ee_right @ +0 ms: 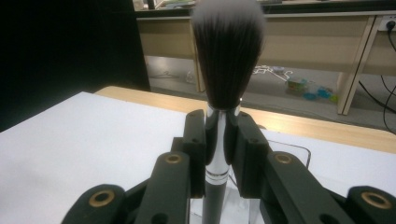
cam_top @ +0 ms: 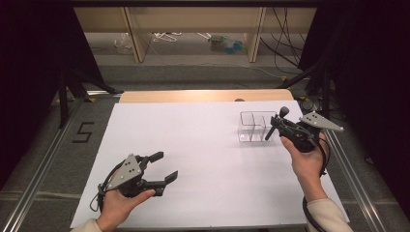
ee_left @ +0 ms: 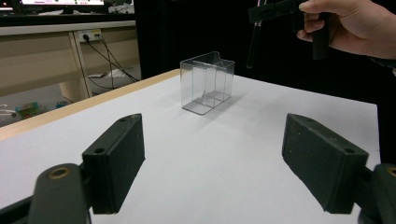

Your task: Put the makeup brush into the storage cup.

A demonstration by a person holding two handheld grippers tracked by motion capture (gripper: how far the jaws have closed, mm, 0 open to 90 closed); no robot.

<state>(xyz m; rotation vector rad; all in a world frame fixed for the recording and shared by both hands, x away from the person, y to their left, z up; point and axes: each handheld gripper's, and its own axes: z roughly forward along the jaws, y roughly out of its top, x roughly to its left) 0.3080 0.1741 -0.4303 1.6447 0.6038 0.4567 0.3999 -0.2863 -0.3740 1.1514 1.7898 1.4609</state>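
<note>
High view: our right gripper (cam_top: 283, 126) clamps a brush (cam_top: 275, 124) over the organizer (cam_top: 251, 126), presumably for insertion; left gripper (cam_top: 162, 166) gapes, empty.

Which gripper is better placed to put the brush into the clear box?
Probably the right gripper: its jaws already hold the brush, beside the clear box. The left gripper is open and far away.

The brush (ee_right: 227, 70) handle runs off the bottom edge in the right gripper view. The clear box (ee_right: 289, 154) hides mostly behind the jaws there.
</note>
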